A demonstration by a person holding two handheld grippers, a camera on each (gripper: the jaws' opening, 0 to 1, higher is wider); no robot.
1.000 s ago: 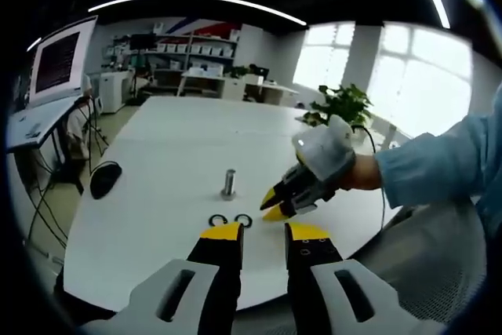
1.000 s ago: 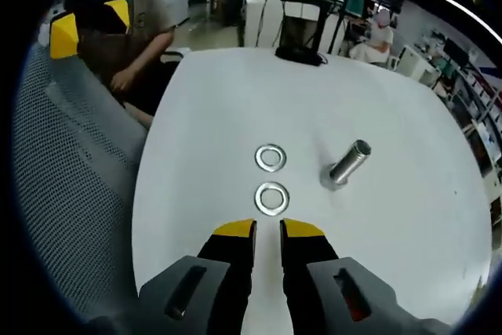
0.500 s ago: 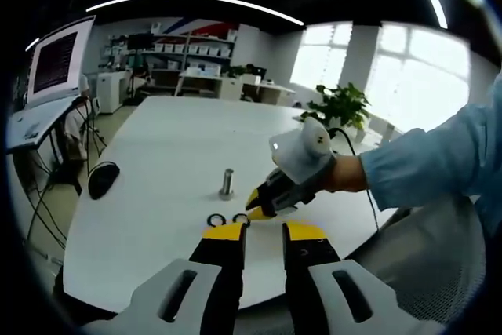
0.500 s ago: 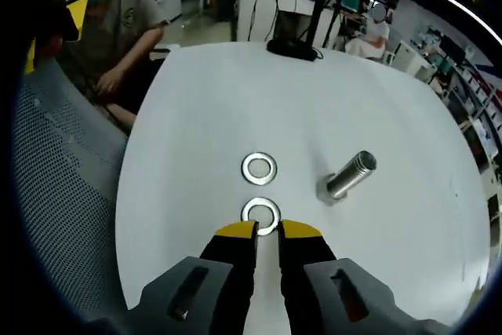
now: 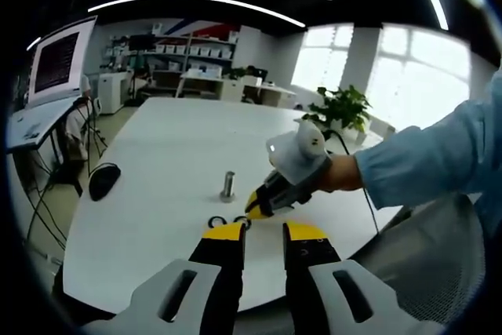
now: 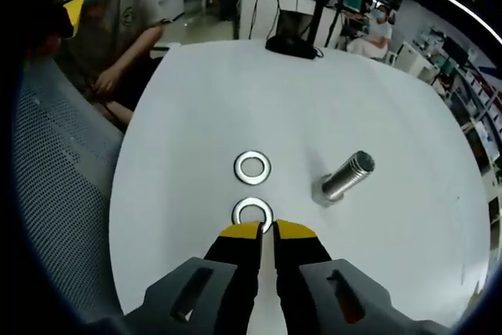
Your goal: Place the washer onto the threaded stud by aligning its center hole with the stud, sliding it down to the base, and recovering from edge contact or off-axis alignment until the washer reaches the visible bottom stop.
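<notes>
Washers lie flat on the white bench (image 6: 392,217), two of them in a short row: the near washer (image 6: 252,212) sits right at the tips of the right gripper (image 6: 267,231), its near rim hidden under the yellow fingers (image 6: 241,232), and the far washer (image 6: 252,165) lies just beyond it, apart from it. The right gripper's fingers stand close together with only a thin slit between them; whether they pinch the near washer's rim I cannot tell. The threaded stud (image 6: 343,177) stands upright on its base near the washers, off to their right in the right gripper view, bare of any washer.

In the left gripper view the same stud (image 5: 228,184) rises mid-bench, and the washers show as small dark rings just past the left gripper (image 5: 263,231), whose yellow-tipped fingers (image 5: 223,231) are spread with a clear gap and hold nothing. The right gripper (image 5: 257,208) comes in from the right, held by a hand in a light blue sleeve (image 5: 427,162), its tips down at the washers.

A black mouse (image 5: 103,180) lies near the bench's left edge, and a potted plant (image 5: 343,106) stands beyond its far side.
</notes>
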